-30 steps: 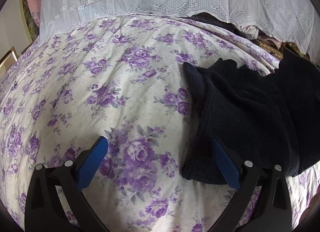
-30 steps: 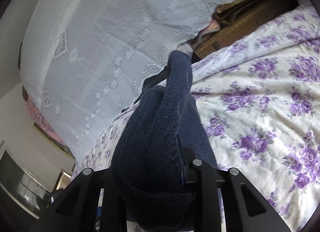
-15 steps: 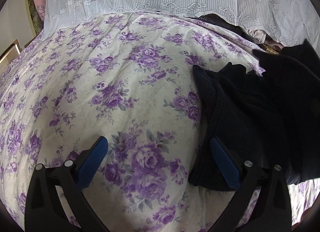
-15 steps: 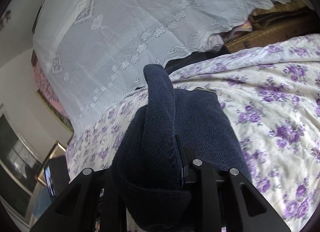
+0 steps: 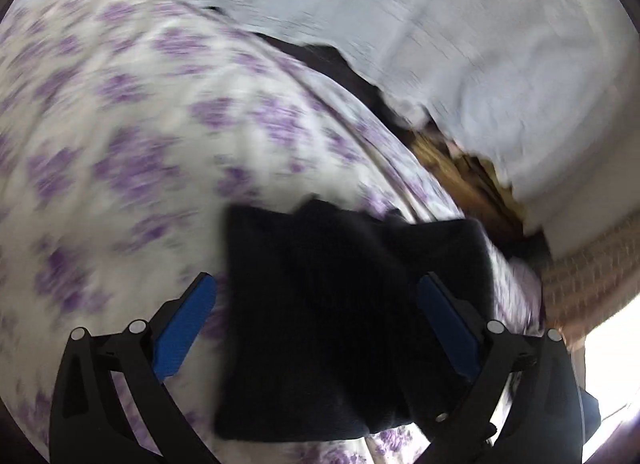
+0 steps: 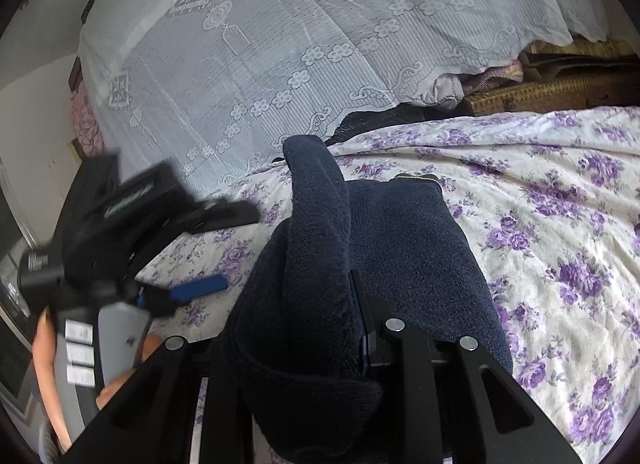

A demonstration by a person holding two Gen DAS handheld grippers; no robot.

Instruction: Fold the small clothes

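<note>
A dark navy knitted garment (image 6: 404,240) lies on the bed, one end bunched up and raised. My right gripper (image 6: 320,304) is shut on that bunched end, and the fabric hides most of its fingers. In the blurred left wrist view the same garment (image 5: 320,304) lies between and under the blue pads (image 5: 184,328) of my left gripper (image 5: 316,284). That gripper is open, its pads well apart and not pressing the cloth. The right wrist view also shows the left gripper (image 6: 120,224) at the left, held by a hand (image 6: 44,344).
The bed has a white sheet with purple flowers (image 6: 560,224). A white lace cover (image 6: 300,44) drapes over things behind it. Woven brown boxes (image 6: 540,92) and dark cloth sit under its edge at the back right.
The left gripper has swung right and up, so the garment now lies between its fingers, and its picture is blurred. It has come into the right wrist view. The right gripper rolled, still gripping.
</note>
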